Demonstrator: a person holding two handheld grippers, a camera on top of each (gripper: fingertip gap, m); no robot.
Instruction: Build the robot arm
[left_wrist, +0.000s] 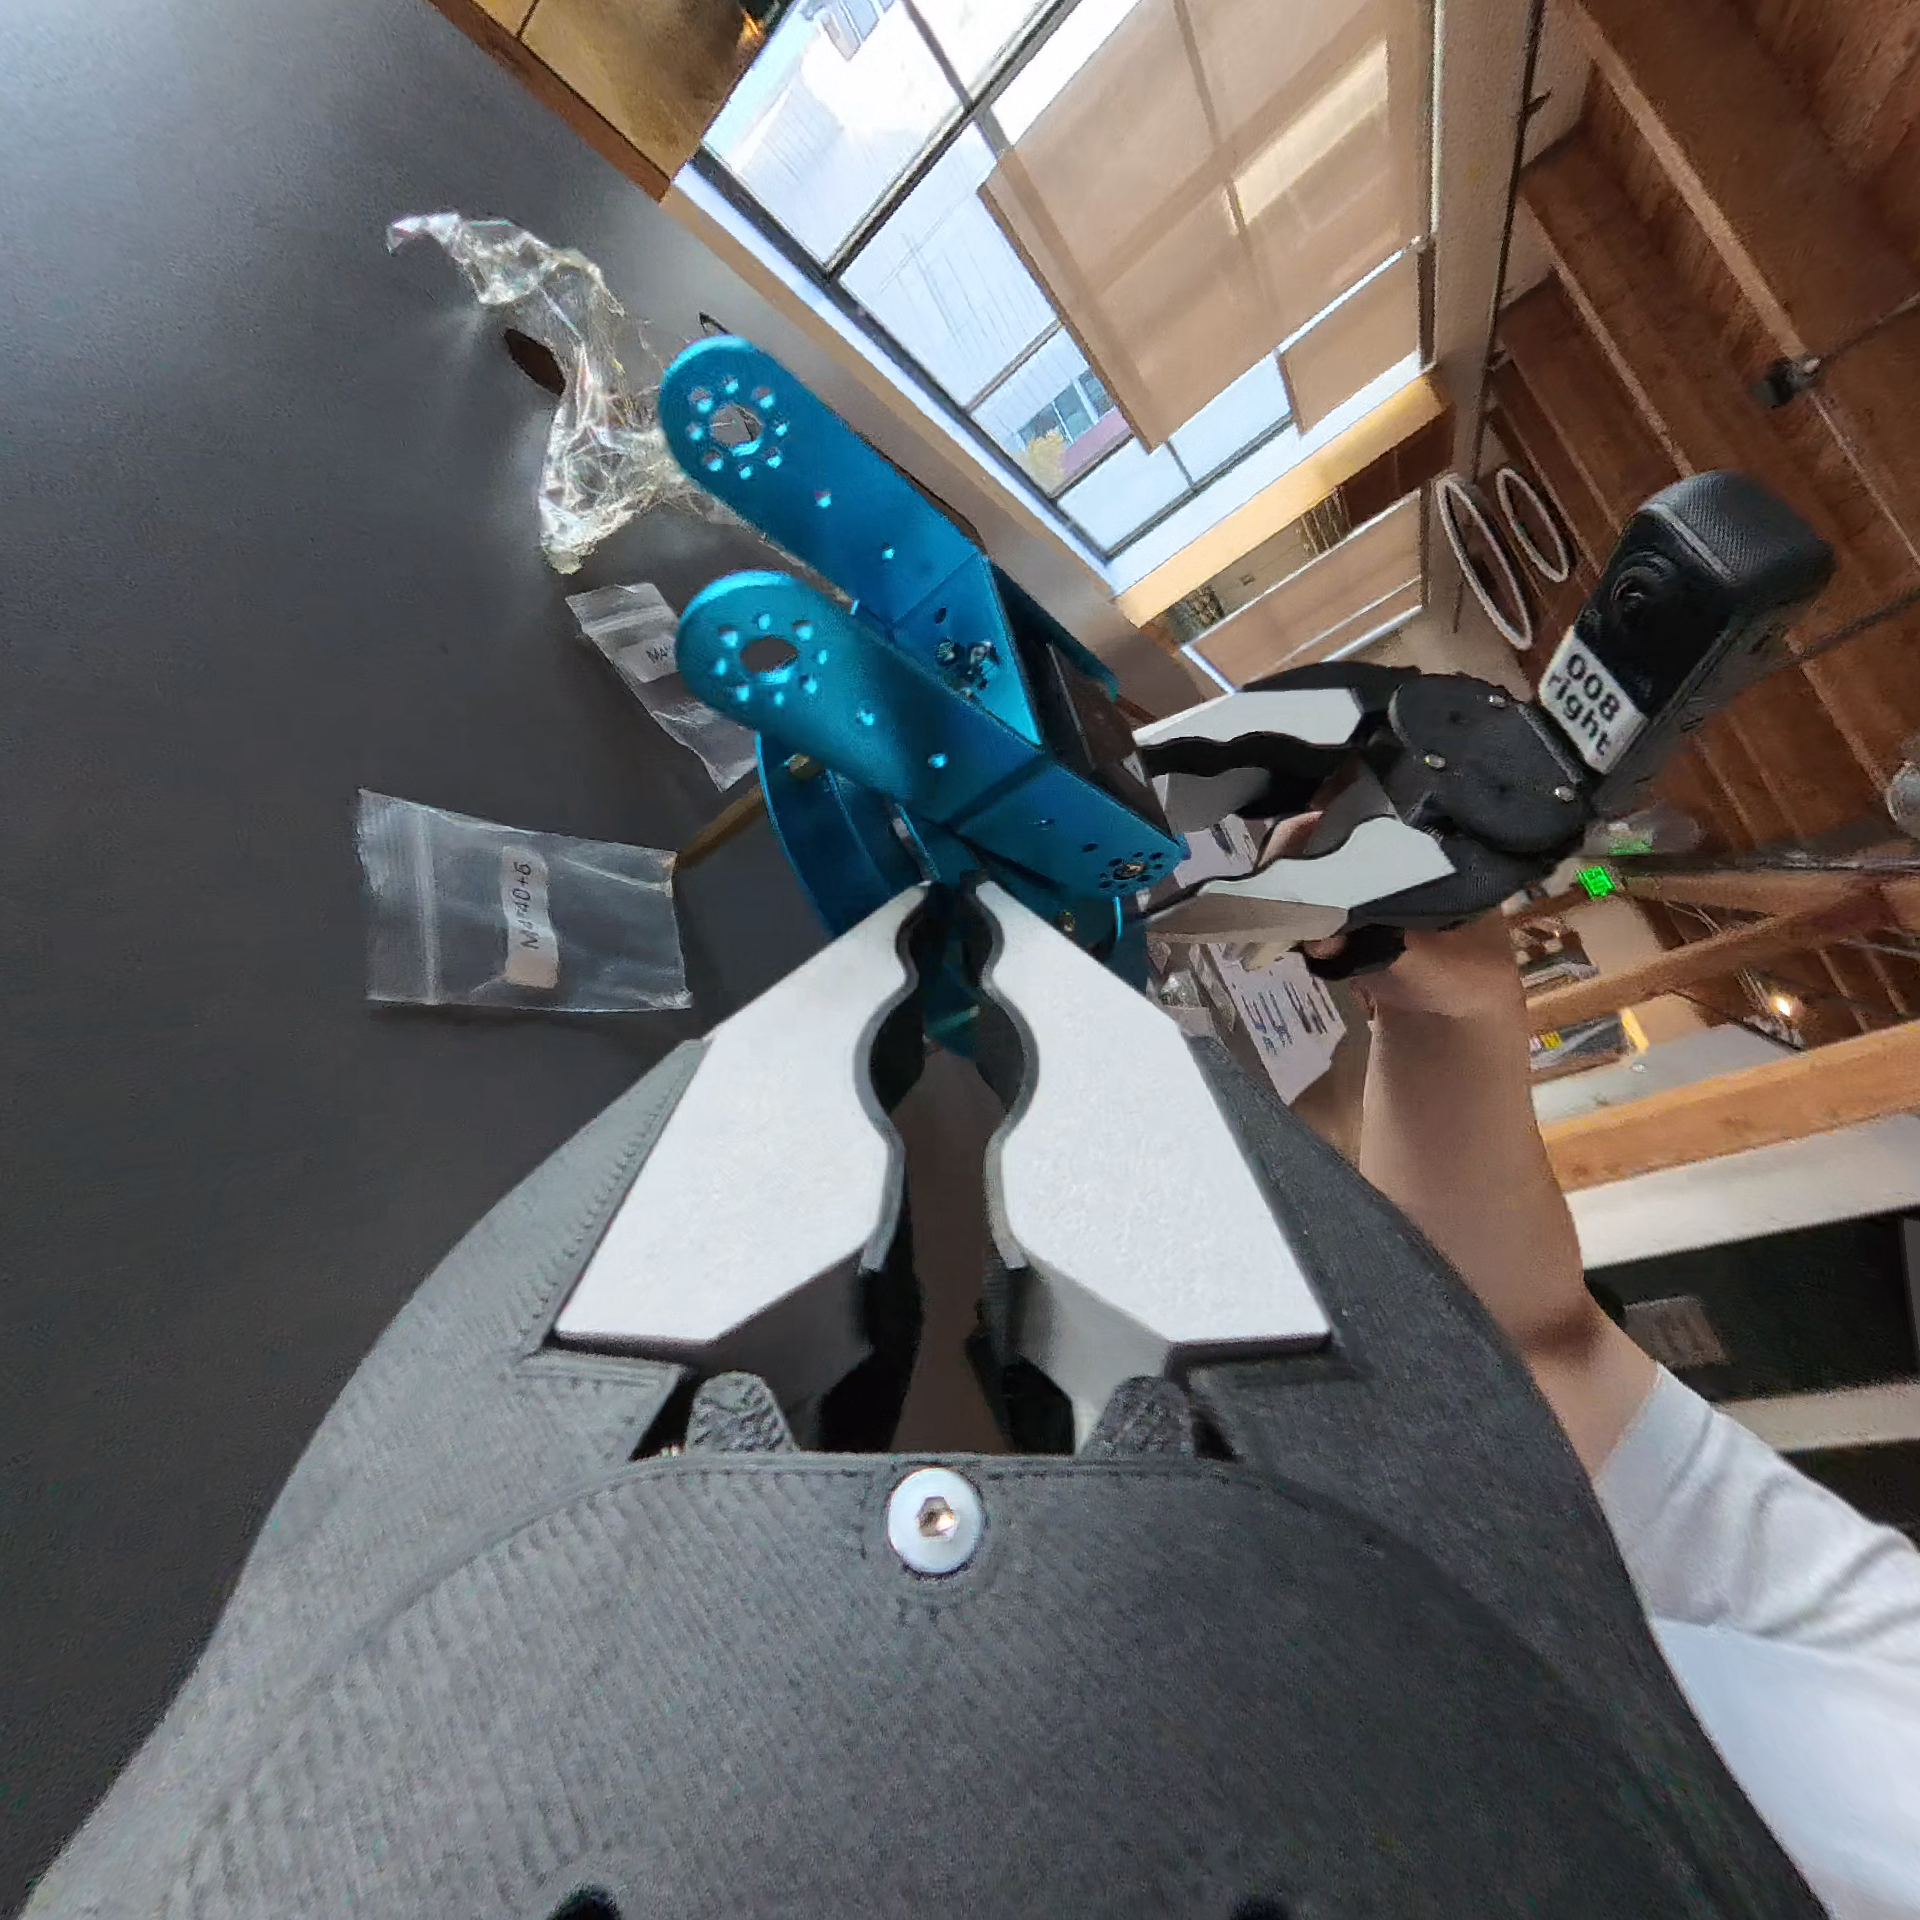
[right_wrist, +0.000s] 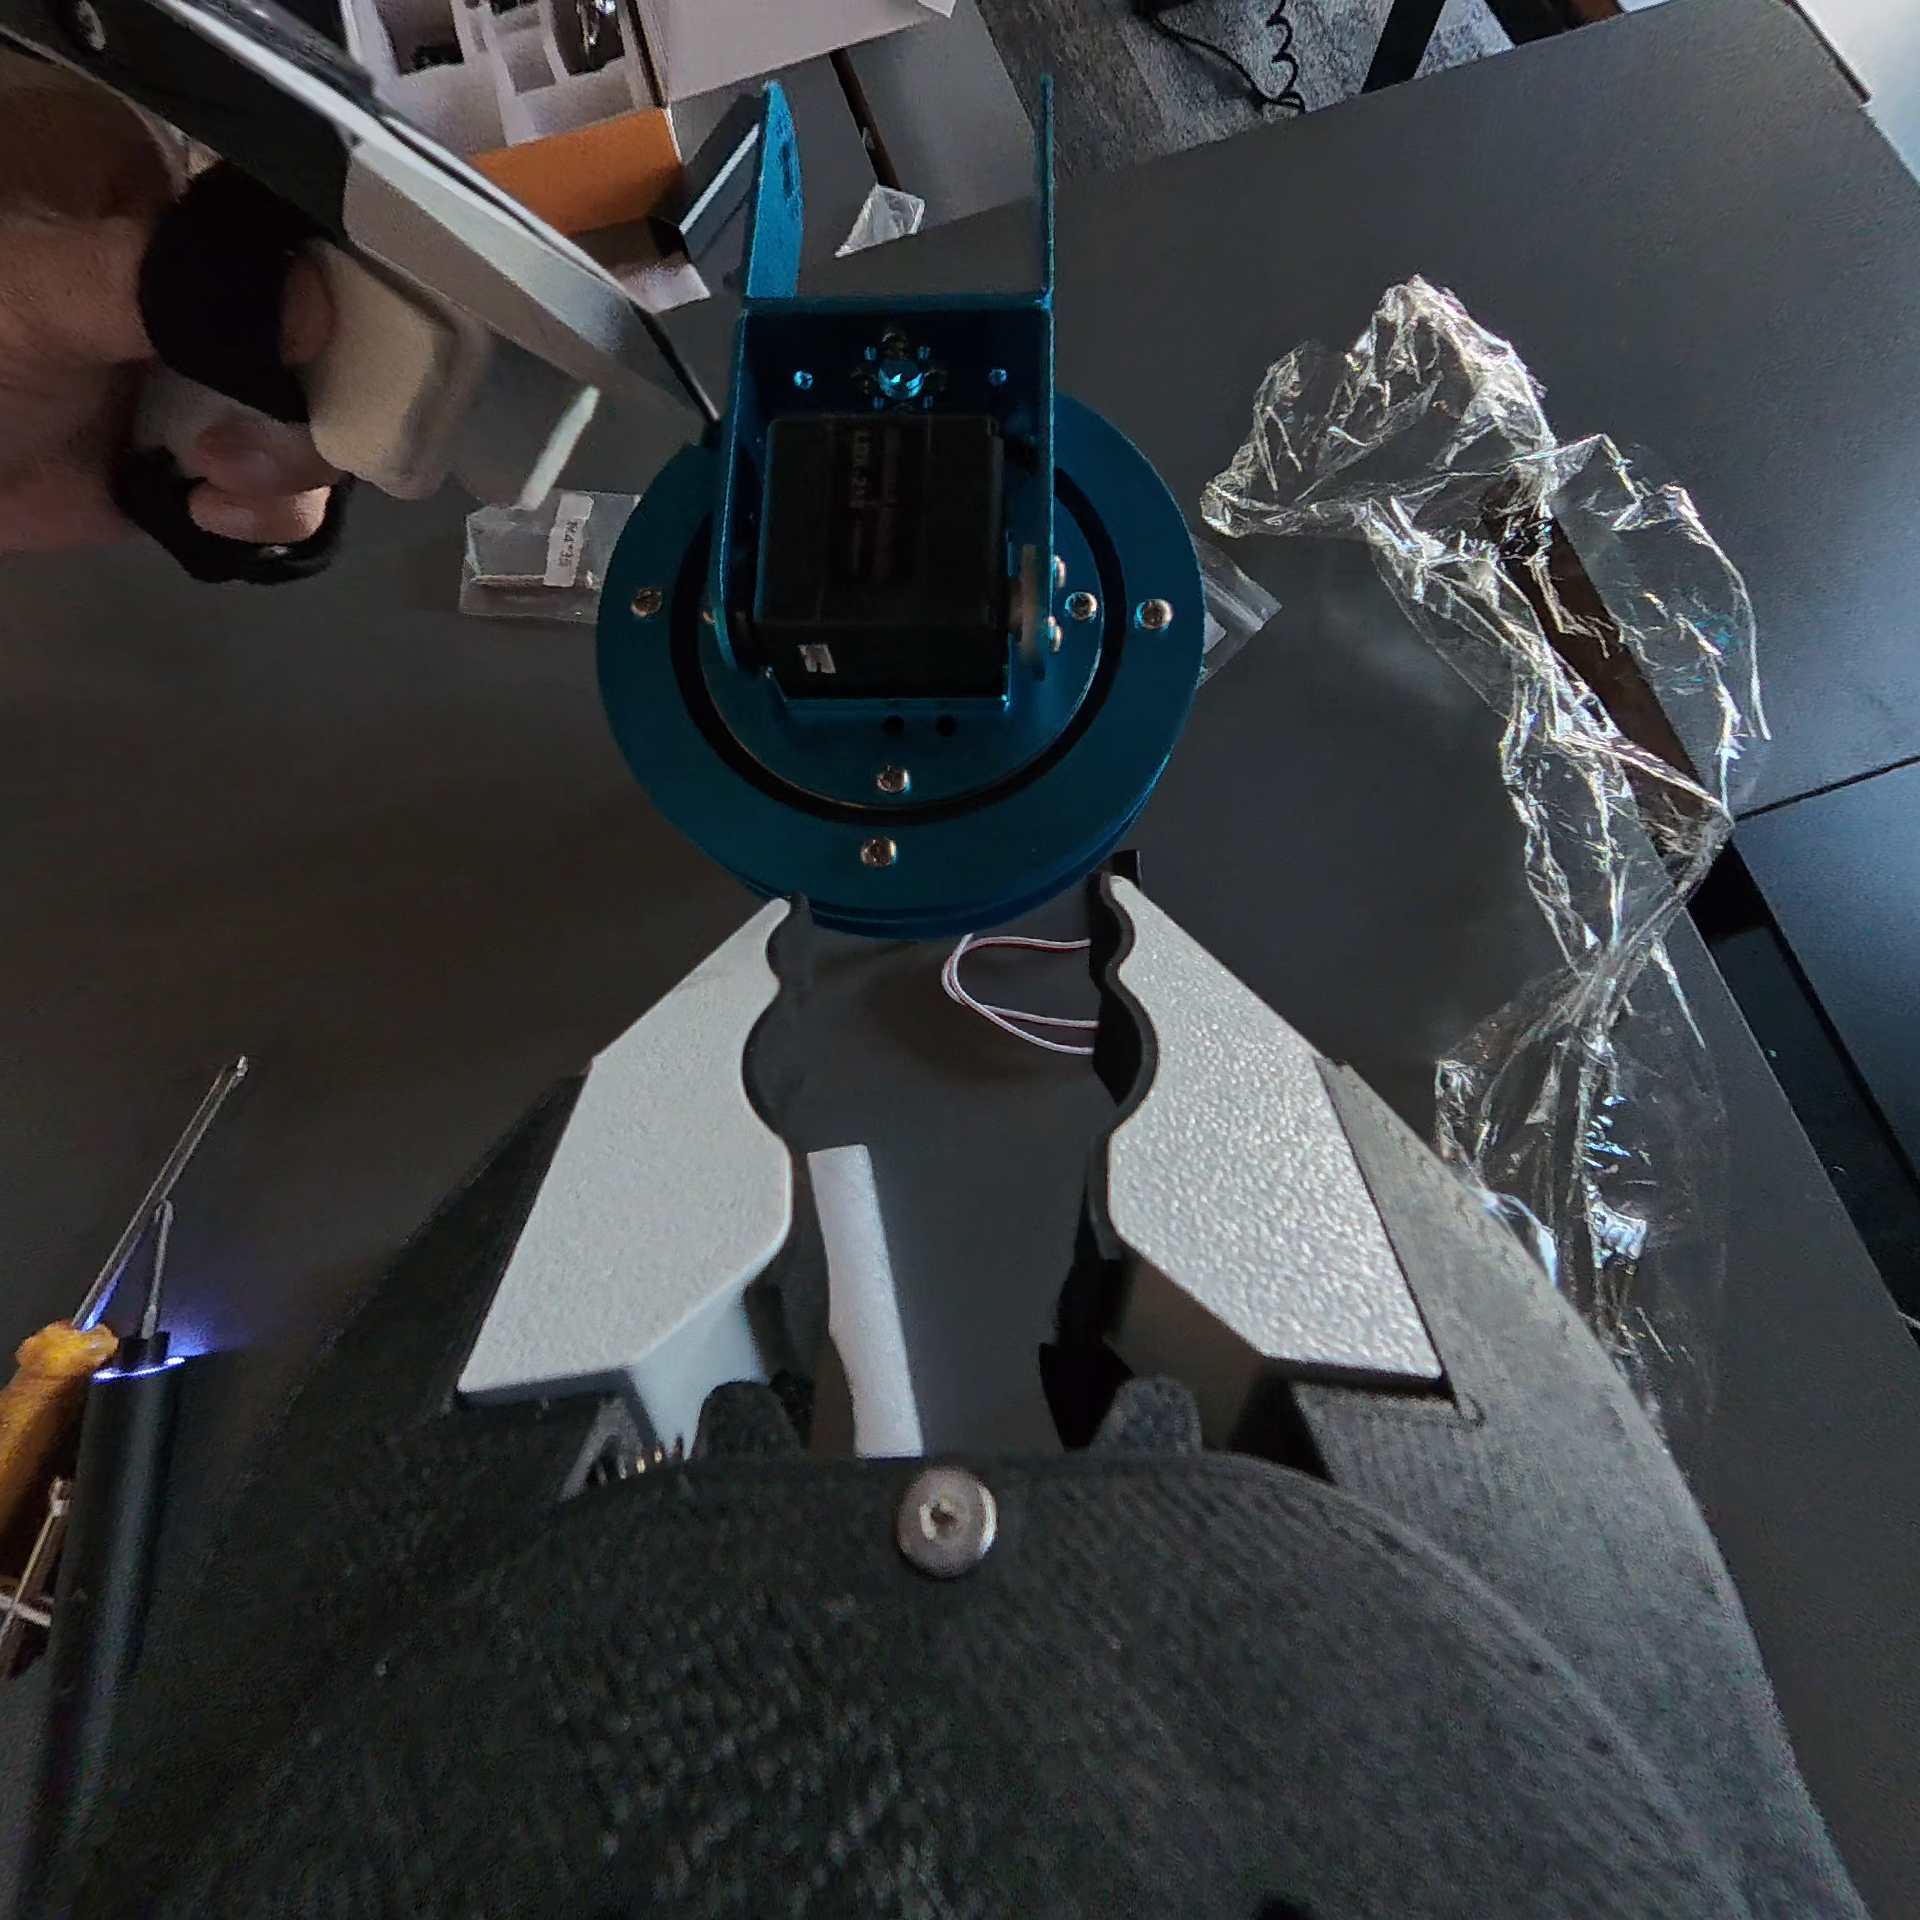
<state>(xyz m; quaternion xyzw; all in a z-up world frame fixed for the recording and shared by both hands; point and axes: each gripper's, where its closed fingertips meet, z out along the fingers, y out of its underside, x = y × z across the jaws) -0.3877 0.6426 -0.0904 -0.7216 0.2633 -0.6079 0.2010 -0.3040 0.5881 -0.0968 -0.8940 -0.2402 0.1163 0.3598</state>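
One blue metal assembly (right_wrist: 899, 582) on my dark table (right_wrist: 312, 831): a round base (right_wrist: 883, 831), a U bracket (left_wrist: 831, 582) with two holed arms, one black servo (right_wrist: 878, 561) seated inside it.

My left gripper (left_wrist: 951, 899): jaws nearly together, tips pinching a thin blue edge of the base's rim. In the right wrist view it comes in from the upper left, a hand (right_wrist: 94, 343) on its trigger, tip against the bracket's side.

My right gripper (right_wrist: 945, 904): jaws spread, nothing between them. Tips sit just at the near rim of the base; whether they touch it, I cannot tell. In the left wrist view it reaches the servo end of the assembly from the right.

A thin red-and-white wire loop (right_wrist: 1013, 997) lies between the right fingers, by the base.

Two small zip bags with white stickers (left_wrist: 520, 914) (left_wrist: 655, 665) beside the assembly. One crumpled clear wrap (right_wrist: 1538, 665) to the right of the base. One white foam strip (right_wrist: 862, 1299) under the right gripper. Two drivers at the left edge, one orange-handled (right_wrist: 52, 1392), one black (right_wrist: 125, 1455).

Stickers carry writing on the bags, servo and right gripper's camera (left_wrist: 1704, 603).
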